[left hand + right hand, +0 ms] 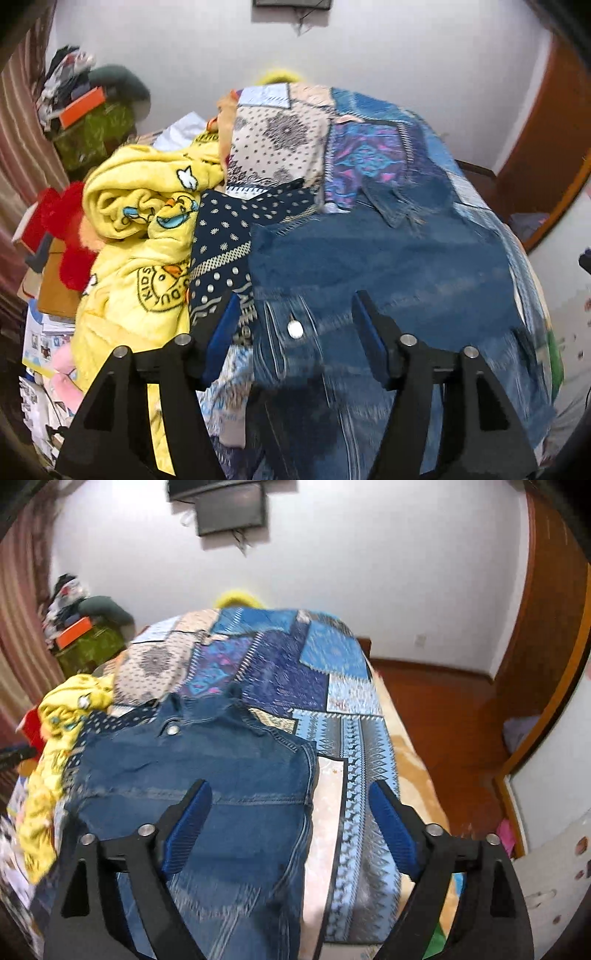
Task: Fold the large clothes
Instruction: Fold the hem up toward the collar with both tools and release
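A blue denim jacket (388,266) lies spread on a bed with a patchwork blue cover (332,686); it also shows in the right wrist view (207,775), collar and metal button at the far end. My left gripper (291,328) is open just above the jacket's left part, near a metal button (294,328). My right gripper (288,812) is open above the jacket's right edge, one finger over denim, the other over the bed cover. Neither holds anything.
A yellow duck-print blanket (147,229) and a dark dotted cloth (229,236) are piled left of the jacket. Red fabric (70,229), boxes and papers lie at far left. A green box with clutter (88,646) stands by the wall. Wooden floor (443,709) lies right of the bed.
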